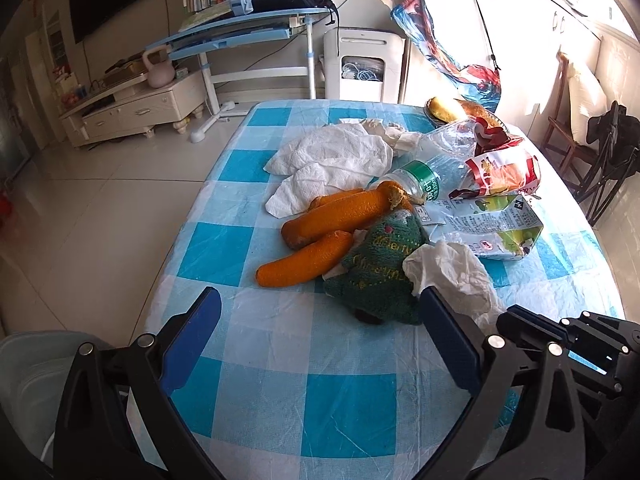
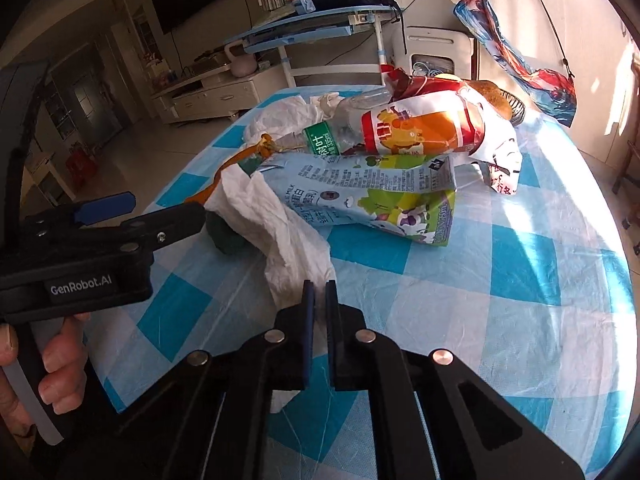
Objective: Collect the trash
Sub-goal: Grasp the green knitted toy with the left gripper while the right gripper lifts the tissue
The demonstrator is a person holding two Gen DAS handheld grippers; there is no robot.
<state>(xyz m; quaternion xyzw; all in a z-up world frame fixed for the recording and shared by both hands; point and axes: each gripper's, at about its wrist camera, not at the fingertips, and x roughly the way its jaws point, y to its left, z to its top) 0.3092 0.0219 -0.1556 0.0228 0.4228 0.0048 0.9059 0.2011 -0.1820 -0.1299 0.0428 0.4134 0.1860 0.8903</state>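
The crumpled white tissue (image 2: 280,236) lies on the blue-checked table (image 2: 520,300), its far end touching the flattened milk carton (image 2: 384,200) and its near tail running down between the pads of the right claw (image 2: 319,292). It looks very light, soft and limp, likely to drape and stretch out when raised rather than keep a shape, and thin enough to tear if tugged against the pile; a hold on a thicker bunched fold, not a loose corner, seems safest. The right claw is pinched together, with only a thin slit between its pads and the tissue's tail caught there, so it appears to have the paper by its nearest edge. It points forward and downward over the table's near side. The left claw (image 1: 320,308) stands wide open with nothing in it, tilted down toward the table just short of a green knitted piece (image 1: 376,276) and the orange toy carrots (image 1: 320,224). In the right wrist view a hand (image 2: 52,360) grips its handle at the left.
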